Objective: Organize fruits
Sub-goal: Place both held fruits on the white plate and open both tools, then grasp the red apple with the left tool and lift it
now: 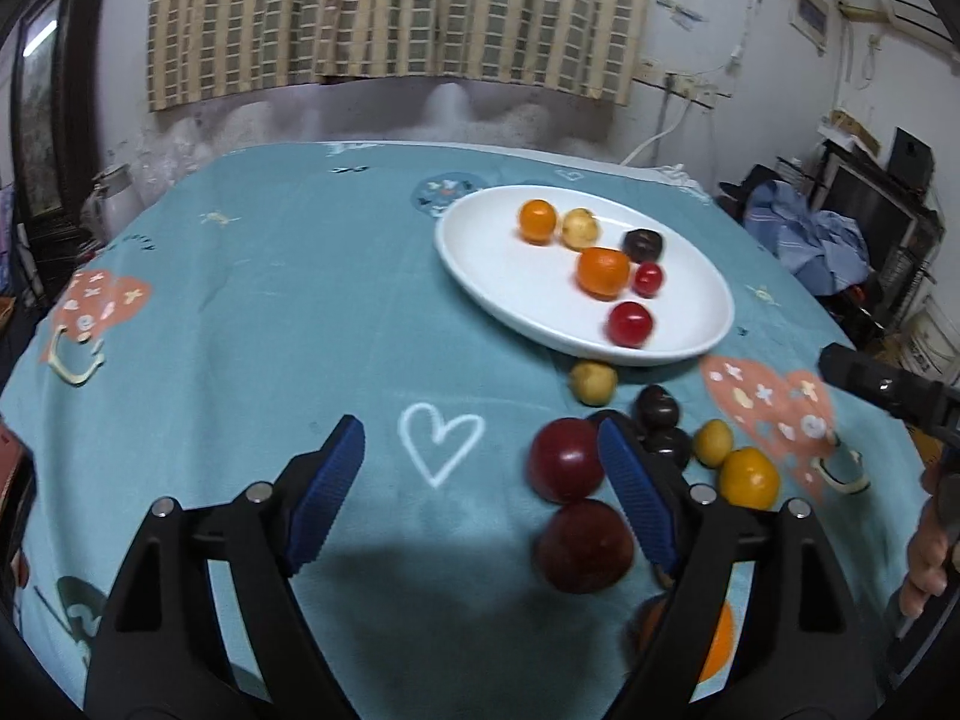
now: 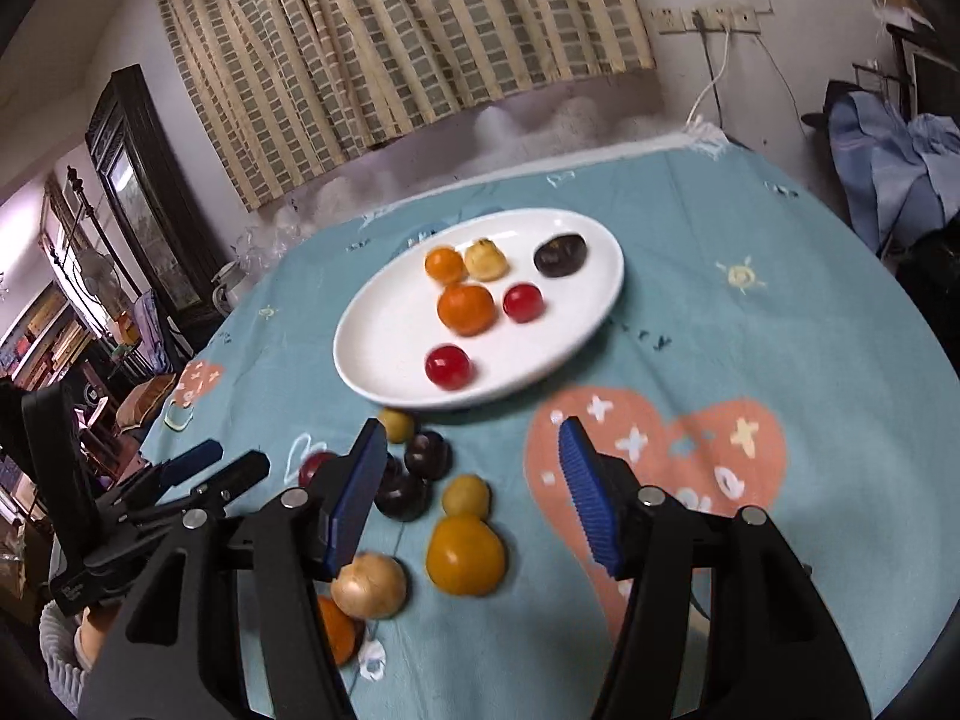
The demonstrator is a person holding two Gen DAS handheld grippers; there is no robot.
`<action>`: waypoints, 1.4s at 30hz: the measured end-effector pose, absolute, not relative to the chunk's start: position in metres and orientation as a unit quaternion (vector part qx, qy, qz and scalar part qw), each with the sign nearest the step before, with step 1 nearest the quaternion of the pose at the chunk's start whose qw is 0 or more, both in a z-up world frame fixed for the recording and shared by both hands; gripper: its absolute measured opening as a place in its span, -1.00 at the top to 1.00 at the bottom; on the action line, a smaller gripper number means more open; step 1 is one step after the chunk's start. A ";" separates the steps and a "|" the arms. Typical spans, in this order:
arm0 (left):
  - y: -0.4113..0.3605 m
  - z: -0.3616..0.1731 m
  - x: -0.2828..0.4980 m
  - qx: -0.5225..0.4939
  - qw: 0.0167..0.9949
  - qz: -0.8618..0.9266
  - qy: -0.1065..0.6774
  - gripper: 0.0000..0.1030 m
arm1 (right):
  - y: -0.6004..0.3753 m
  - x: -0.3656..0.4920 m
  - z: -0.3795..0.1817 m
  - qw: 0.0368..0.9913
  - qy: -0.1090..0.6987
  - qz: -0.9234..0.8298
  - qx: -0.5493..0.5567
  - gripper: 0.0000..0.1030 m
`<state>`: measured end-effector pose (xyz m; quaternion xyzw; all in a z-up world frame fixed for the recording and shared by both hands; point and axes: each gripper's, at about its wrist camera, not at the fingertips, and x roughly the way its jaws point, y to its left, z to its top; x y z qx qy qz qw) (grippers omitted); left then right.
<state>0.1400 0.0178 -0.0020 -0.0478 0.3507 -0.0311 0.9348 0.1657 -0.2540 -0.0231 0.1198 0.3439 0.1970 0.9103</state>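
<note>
A white oval plate [image 1: 510, 276] [image 2: 384, 348] on the teal tablecloth holds several small fruits: two oranges, a yellow one, a dark plum and two red ones. Loose fruits lie in front of it: a red plum [image 1: 564, 459], a darker red one [image 1: 585, 546], dark plums [image 2: 427, 455], small yellow fruits [image 2: 465, 493], a yellow-orange fruit [image 2: 466, 553] and a tan one [image 2: 368, 585]. My left gripper [image 1: 480, 474] is open and empty, left of the red plums. My right gripper [image 2: 474, 495] is open and empty above the yellow-orange fruit.
The tablecloth [image 1: 240, 312] covers a round table whose far edge meets a wall with a checked curtain [image 1: 390, 12]. Blue clothes [image 2: 888, 162] lie on furniture to the right. An orange fruit [image 1: 717, 639] sits near the front edge. The left gripper [image 2: 180, 480] shows in the right wrist view.
</note>
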 end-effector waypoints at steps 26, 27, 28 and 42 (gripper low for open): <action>0.050 -0.011 0.156 -0.093 0.923 -0.019 0.373 -0.60 | -0.258 0.168 -0.025 0.911 0.349 0.186 0.120 -0.16; 0.045 -0.013 0.156 -0.087 0.922 -0.026 0.375 -0.57 | -0.258 0.169 -0.025 0.910 0.350 0.185 0.121 -0.16; 0.040 -0.015 0.157 -0.079 0.920 -0.036 0.382 -0.50 | -0.258 0.168 -0.025 0.911 0.349 0.185 0.121 -0.16; 0.076 -0.030 0.160 -0.099 0.904 0.017 0.415 -0.37 | -0.260 0.168 -0.024 0.910 0.349 0.185 0.125 -0.16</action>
